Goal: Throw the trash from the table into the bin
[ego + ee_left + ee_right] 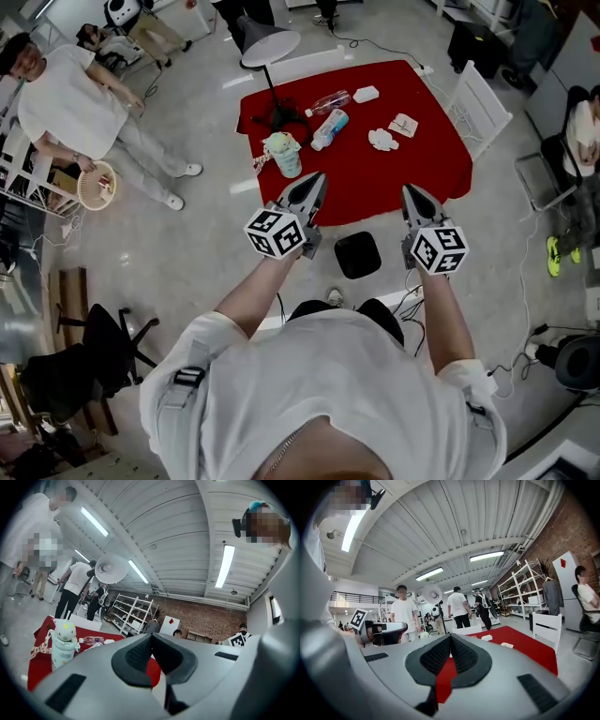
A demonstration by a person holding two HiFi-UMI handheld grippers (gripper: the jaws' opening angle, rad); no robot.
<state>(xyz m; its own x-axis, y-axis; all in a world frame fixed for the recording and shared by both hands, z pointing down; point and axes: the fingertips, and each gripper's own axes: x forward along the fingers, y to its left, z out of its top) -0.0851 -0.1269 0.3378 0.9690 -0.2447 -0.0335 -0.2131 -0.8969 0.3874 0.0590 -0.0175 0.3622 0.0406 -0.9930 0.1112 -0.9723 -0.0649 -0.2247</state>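
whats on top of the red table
the red table holds a lamp base, a clear bottle, a labelled bottle, a pale flask, a crumpled tissue, a white packet and a paper wrapper. the left gripper and right gripper cover bits of its near edge.

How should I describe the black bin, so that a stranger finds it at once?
Find the red table. On the grey floor, just off the table's near edge, sits the black bin. Nothing else there is a black square with rounded corners, and it is not on the table.
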